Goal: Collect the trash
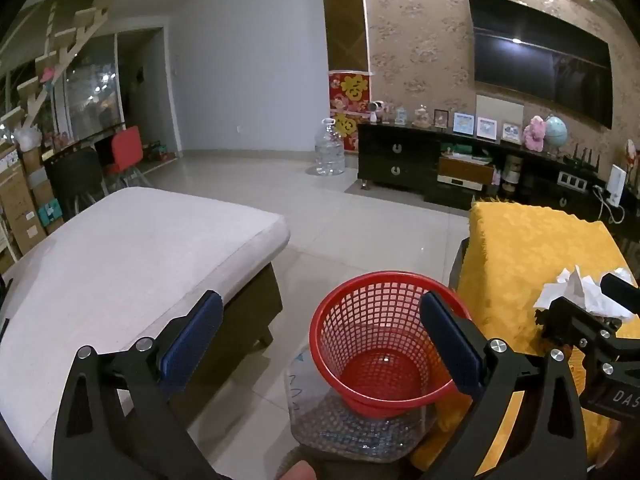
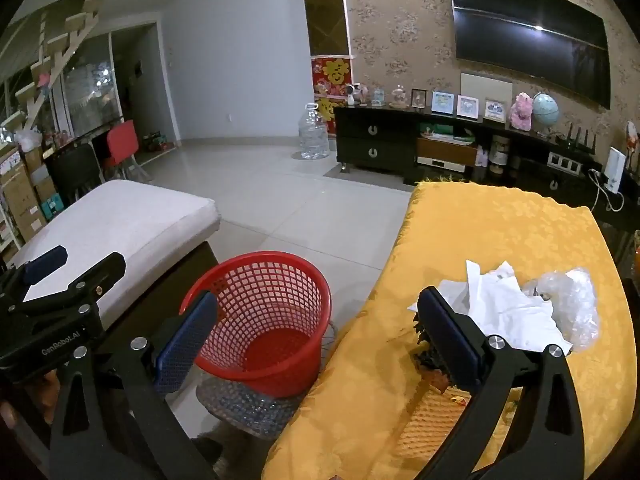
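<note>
Nothing is collected yet: the red basket [image 2: 260, 320] on the floor looks empty. White paper [image 2: 508, 308], clear plastic [image 2: 572, 304] and dark scraps [image 2: 430, 358] lie at the tabletop's [image 2: 500, 232] near edge. Left gripper [image 1: 320, 340] and right gripper [image 2: 316, 336] both have fingers wide apart, holding nothing.

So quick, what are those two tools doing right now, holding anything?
Left tool: open, holding nothing.
Right tool: open, holding nothing.

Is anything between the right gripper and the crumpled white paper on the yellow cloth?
Nothing visible. The right gripper is open, and the crumpled white paper lies just past its right finger on the yellow cloth. The red mesh basket stands clear, left.
</note>
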Demonstrator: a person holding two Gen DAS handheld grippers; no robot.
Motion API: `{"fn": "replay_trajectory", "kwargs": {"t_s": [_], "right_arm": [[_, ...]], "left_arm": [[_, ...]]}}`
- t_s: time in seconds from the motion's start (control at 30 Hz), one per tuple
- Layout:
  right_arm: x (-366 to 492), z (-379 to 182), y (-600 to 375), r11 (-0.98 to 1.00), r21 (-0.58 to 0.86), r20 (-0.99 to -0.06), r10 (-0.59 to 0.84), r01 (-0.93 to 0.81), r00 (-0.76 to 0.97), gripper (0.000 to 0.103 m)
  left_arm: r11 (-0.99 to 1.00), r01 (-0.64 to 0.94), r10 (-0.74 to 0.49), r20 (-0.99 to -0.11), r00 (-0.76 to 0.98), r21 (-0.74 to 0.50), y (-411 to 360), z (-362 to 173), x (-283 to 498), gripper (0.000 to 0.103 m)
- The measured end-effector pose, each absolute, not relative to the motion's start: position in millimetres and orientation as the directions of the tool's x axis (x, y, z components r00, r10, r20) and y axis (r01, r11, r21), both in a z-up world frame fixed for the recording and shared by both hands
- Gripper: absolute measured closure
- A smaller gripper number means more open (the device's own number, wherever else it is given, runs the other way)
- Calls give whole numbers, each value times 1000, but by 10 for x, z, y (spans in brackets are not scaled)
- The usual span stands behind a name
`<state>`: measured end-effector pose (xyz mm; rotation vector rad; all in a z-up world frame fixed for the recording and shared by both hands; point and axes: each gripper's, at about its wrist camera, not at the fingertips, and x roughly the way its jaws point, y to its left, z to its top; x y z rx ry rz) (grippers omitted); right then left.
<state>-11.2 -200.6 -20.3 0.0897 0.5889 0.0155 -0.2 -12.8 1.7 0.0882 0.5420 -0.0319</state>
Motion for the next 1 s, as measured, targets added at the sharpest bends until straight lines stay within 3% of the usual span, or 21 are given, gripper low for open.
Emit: {"fn": "replay_trajectory", "kwargs": {"t_s": [1.0], "right_arm": [[-188, -214, -2083, 997, 72, -555, 7, 40, 832, 6]], "left_arm": [[992, 99, -46, -499, 865, 81, -268, 98, -86, 8]]}}
